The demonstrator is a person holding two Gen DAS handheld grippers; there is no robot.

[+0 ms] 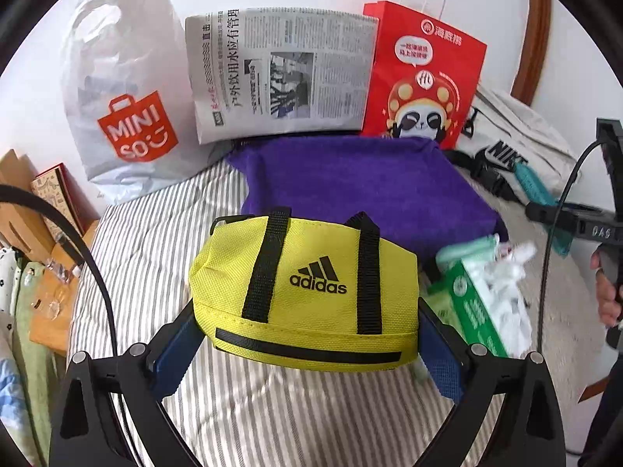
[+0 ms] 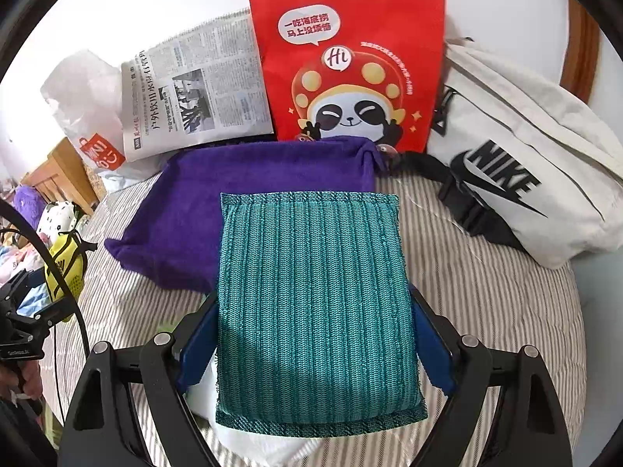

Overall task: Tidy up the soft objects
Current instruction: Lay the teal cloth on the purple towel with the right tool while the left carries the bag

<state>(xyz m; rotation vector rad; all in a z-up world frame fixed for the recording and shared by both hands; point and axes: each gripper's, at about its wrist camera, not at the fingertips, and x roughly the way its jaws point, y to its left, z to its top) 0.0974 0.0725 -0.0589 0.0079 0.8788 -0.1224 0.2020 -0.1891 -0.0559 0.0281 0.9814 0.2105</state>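
A newspaper point(image 1: 280, 74) stands between a white shopping bag point(image 1: 117, 89) and a red paper bag point(image 1: 422, 74).

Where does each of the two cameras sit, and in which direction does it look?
Left wrist: on the left gripper, looking forward and down at the yellow Adidas bag between its fingers; the right gripper and a hand show at the right edge.
Right wrist: on the right gripper, looking forward and down at the teal knitted pouch it holds.
Shared: purple towel, red panda bag, newspaper, Nike bag, striped bedding.
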